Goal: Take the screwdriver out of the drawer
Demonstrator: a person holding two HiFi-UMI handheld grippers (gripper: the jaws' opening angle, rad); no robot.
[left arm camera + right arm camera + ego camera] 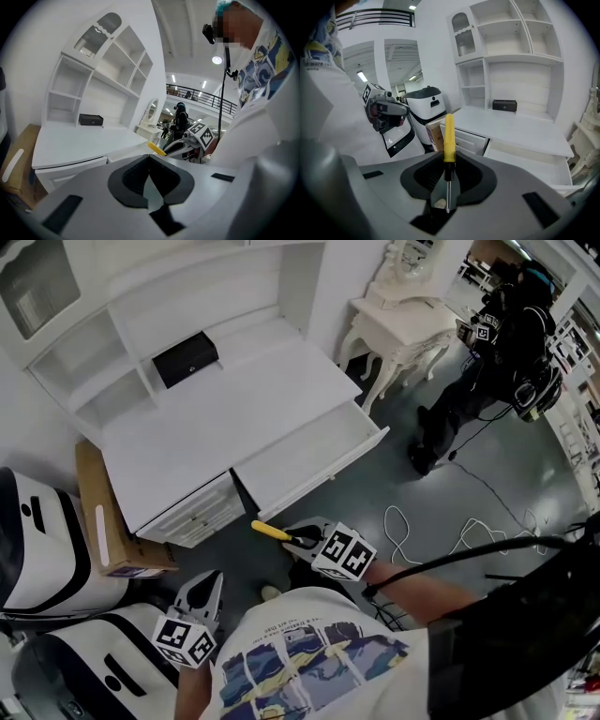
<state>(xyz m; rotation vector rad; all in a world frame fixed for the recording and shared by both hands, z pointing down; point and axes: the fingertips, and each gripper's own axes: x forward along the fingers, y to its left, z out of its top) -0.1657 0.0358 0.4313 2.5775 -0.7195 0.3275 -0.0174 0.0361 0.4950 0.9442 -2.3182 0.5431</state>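
1. Screwdriver [270, 531] out of its drawer [309, 460]: it sits in the lower centre of the head view, yellow handle leading, just below the drawer's front edge in frame and over grey floor.
2. The right gripper [298, 539] is clamped on it. In the right gripper view the jaws pinch the black collar and steel shaft, and the handle juts up-frame toward the desk [216, 418].
3. The drawer stands pulled open at centre right of the head view, and the part of its inside that shows is bare white. A black box [186, 358] rests at the back of the desk, upper left of the frame.
4. The left gripper [208, 585] hangs at the lower left of the head view, well apart from the desk. Its jaws are together with nothing between them.
5. Step in hand, as it reads: the lift-out looks as good as done, and the tool is being carried clear of the drawer.
6. The next move likely calls for a firm, steady clamp. The grip is on the thin shaft end and the heavier handle overhangs, so the tool could pivot or slip between the pads.
7. The task names no place to put it. The bare desk top looks like the nearest spot, if one is wanted.
8. The task does not ask for the drawer to be closed. The idle left gripper seems the one free to do it.
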